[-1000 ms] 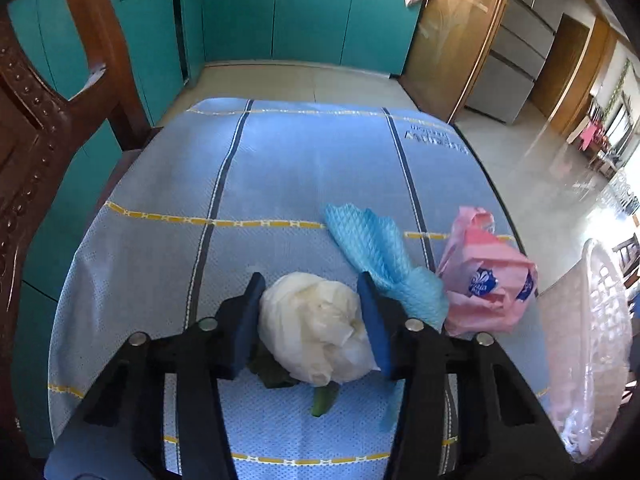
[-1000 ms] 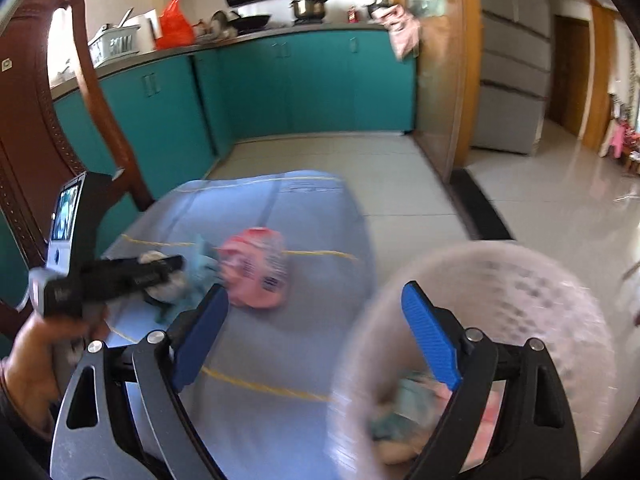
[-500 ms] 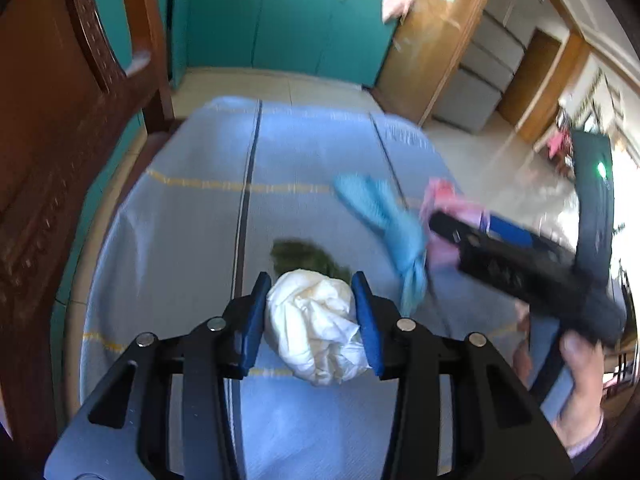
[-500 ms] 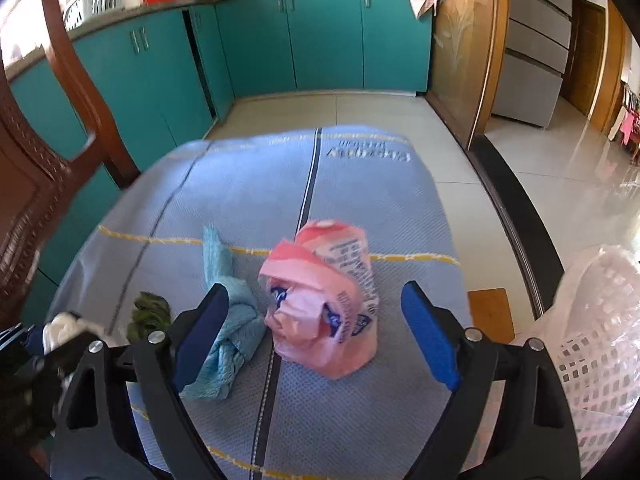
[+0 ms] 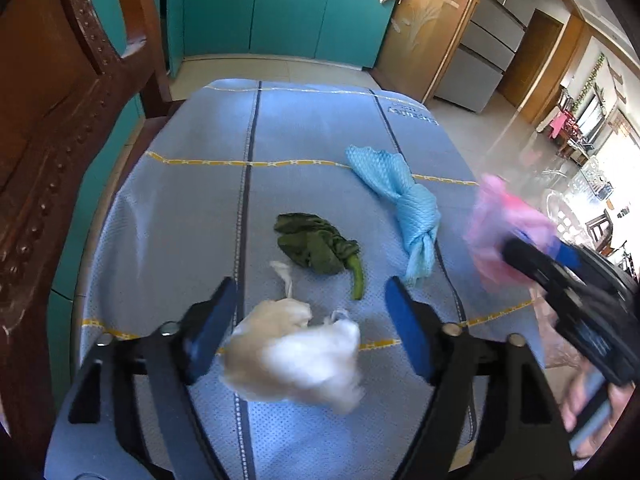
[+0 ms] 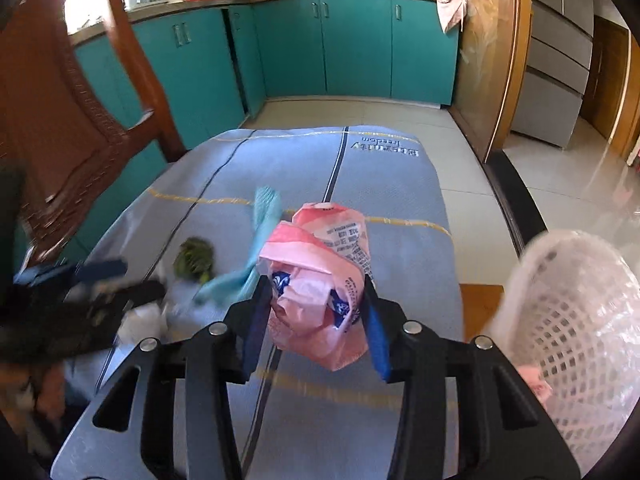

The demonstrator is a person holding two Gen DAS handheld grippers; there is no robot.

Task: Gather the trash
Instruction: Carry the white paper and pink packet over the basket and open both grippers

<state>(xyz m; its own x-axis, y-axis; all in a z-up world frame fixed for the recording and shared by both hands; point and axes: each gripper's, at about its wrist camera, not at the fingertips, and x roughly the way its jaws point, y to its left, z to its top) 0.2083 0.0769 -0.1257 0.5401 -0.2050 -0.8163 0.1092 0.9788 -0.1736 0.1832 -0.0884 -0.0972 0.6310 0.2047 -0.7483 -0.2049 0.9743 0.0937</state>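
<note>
Trash on the blue-clothed bench (image 5: 180, 208) is being cleared: the right tool (image 6: 316, 316), just closed, pinches the pink wrapper (image 6: 320, 280) beside the white basket (image 6: 576, 320), presumably its destination, while the left tool (image 5: 310, 320), just opened, releases the white wad (image 5: 296, 356).

A pale blue cloth (image 5: 192, 216) with dark stripes and yellow lines was seen. A pink wrapper (image 6: 320, 280) bore blue-and-white marks; the basket (image 6: 576, 320) was white latticework.
</note>
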